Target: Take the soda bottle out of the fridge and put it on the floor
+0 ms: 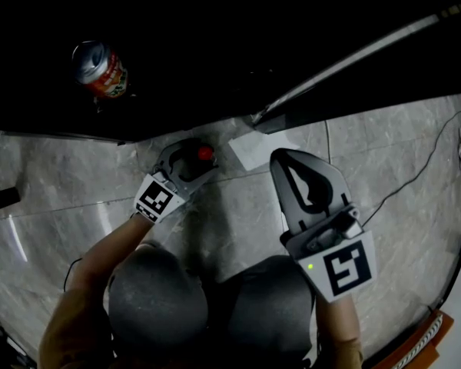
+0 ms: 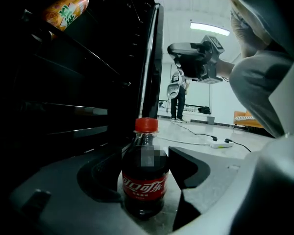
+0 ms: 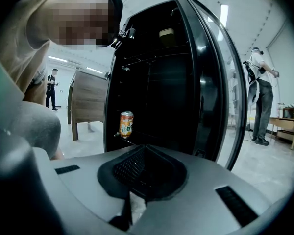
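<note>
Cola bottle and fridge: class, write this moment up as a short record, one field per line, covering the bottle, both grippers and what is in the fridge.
Cola bottle: upright on the floor, red cap on, just outside the open fridge
Left gripper: jaws closed on the bottle's sides
Right gripper: jaws together, nothing between them
Fridge contents: one orange drink can on a shelf

**Operator in grey, grippers to match**

The person wears grey trousers (image 1: pixel 157 298), a beige short-sleeved top (image 3: pixel 24 18) and a dark cap (image 3: pixel 115 9). The left gripper (image 1: pixel 192 158) and right gripper (image 1: pixel 288 164) have pale grey shells and black pads. Each has a black-and-white marker cube (image 1: pixel 154 202), and a green light (image 1: pixel 311 267) glows on the right one.
</note>
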Demonstrator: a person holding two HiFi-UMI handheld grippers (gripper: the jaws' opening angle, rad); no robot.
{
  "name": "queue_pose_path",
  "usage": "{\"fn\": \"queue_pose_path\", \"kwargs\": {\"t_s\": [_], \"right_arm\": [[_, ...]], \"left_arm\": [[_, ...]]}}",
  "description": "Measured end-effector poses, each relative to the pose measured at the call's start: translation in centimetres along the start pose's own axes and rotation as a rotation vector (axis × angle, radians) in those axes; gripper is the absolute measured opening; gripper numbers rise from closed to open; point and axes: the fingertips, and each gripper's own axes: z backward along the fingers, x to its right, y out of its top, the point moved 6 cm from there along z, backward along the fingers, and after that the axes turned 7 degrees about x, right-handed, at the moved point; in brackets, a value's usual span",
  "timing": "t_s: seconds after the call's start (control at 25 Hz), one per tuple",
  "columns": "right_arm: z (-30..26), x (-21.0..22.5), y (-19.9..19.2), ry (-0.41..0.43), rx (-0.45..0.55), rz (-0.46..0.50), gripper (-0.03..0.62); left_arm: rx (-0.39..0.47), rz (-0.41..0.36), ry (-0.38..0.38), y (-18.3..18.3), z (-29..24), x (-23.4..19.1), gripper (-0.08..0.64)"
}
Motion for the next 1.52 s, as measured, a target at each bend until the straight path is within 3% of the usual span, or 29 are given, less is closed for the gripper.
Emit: {"fn": "queue_pose_path", "kwargs": {"t_s": [0.44, 0.88, 1.0, 1.52], "right_arm": [[-0.1, 0.6, 0.8, 0.003, 0.011, 0.011, 0.002], [0.3, 0.5, 0.3, -0.006, 0.029, -0.001, 0.002], [0.4, 0.5, 0.1, -0.008, 0.026, -0.005, 0.002], [0.6, 0.7, 0.3, -0.036, 0.071, -0.041, 0.002]], "left_arm": [[-0.019, -0.081, -0.017, -0.4, 1.3, 1.0, 0.288], [-0.021, -0.032, -0.010, -0.8, 1.2, 1.2, 0.298], [-0.023, -0.062, -0.014, -0.6, 1.4, 1.1, 0.299], [0.069, -0.154, -0.062, 6.5, 2.8, 1.6, 0.299]]}}
